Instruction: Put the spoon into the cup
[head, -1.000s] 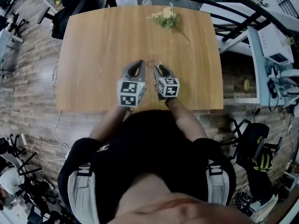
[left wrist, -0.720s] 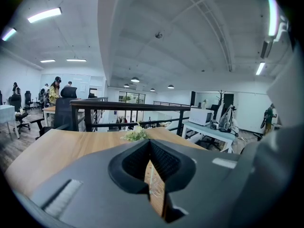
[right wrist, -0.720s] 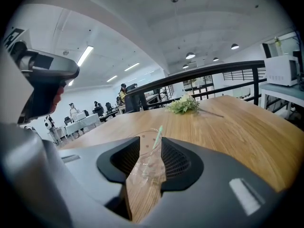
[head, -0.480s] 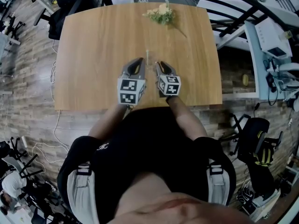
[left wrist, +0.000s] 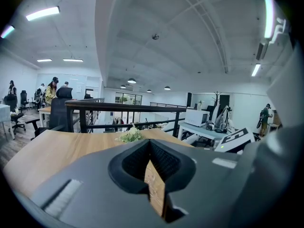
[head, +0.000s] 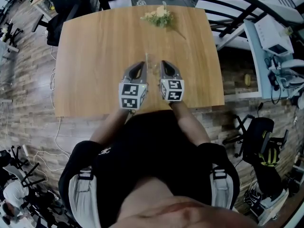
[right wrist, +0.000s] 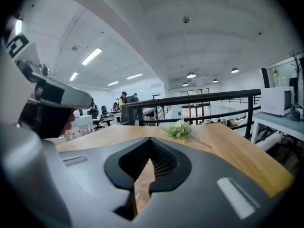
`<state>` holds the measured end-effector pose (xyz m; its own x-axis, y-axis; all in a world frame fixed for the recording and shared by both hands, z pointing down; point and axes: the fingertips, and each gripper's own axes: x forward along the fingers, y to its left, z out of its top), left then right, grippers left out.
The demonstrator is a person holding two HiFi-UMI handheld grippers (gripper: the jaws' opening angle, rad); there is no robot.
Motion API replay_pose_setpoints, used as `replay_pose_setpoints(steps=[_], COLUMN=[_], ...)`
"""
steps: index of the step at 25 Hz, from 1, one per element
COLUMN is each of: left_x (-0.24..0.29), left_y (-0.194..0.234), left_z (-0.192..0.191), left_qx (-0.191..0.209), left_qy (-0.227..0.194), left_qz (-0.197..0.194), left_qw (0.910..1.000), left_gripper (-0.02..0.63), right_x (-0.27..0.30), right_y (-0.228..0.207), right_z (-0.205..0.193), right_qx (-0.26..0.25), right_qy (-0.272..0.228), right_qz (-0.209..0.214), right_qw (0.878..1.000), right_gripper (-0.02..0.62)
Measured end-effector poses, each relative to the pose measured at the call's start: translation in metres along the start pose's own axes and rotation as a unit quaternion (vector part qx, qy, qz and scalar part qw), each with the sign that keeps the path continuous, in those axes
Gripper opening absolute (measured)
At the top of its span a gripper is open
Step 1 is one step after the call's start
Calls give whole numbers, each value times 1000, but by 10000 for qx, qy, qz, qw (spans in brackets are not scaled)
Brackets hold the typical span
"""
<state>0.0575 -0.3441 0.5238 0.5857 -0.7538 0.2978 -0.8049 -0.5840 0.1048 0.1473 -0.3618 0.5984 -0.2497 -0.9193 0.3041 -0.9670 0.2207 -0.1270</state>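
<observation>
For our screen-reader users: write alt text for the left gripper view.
Left gripper, jaws shut with nothing between them, points across a wooden table. A small bunch of flowers lies at the table's far end, in front of a dark railing with an open office behind.

Black short-sleeved top [head: 152, 160], small white logo [head: 105, 150] at the left shoulder; pale grey shoulder straps [head: 80, 196]; grey left gripper [head: 140, 64] and right gripper [head: 164, 63], each with a black-and-white marker cube.

The table [head: 95, 56] is smooth matt wood; the right tongs [right wrist: 150, 139] matt grey plastic.
</observation>
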Motion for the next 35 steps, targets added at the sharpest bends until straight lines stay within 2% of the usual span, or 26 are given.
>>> replay_pose_setpoints(steps=[6, 12, 17, 27, 35], left_x=[-3, -5, -5, -14, -19], left_y=[1, 3, 0, 6, 3], left_z=[4, 9, 6, 3, 1], left_qx=[-27, -123, -105, -336, -322], left_qy=[-130, -275, -246, -259, -282], left_qz=[-5, 15, -62, -23, -71], left_qw=[9999, 9995, 9996, 9991, 9991], left_gripper=[12, 12, 12, 12, 12], right_x=[-23, -55, -66, -77, -77], right_y=[3, 2, 13, 19, 17], right_z=[44, 71, 66, 64, 62], right_qx=[0, -281, -657, -523, -358], right_qy=[-561, -994, -969, -1011, -1039], right_qz=[-17, -129, -114, -222, -246], right_qw=[9984, 9946, 9931, 9933, 9936], right_gripper=[-3, -3, -3, -3, -3])
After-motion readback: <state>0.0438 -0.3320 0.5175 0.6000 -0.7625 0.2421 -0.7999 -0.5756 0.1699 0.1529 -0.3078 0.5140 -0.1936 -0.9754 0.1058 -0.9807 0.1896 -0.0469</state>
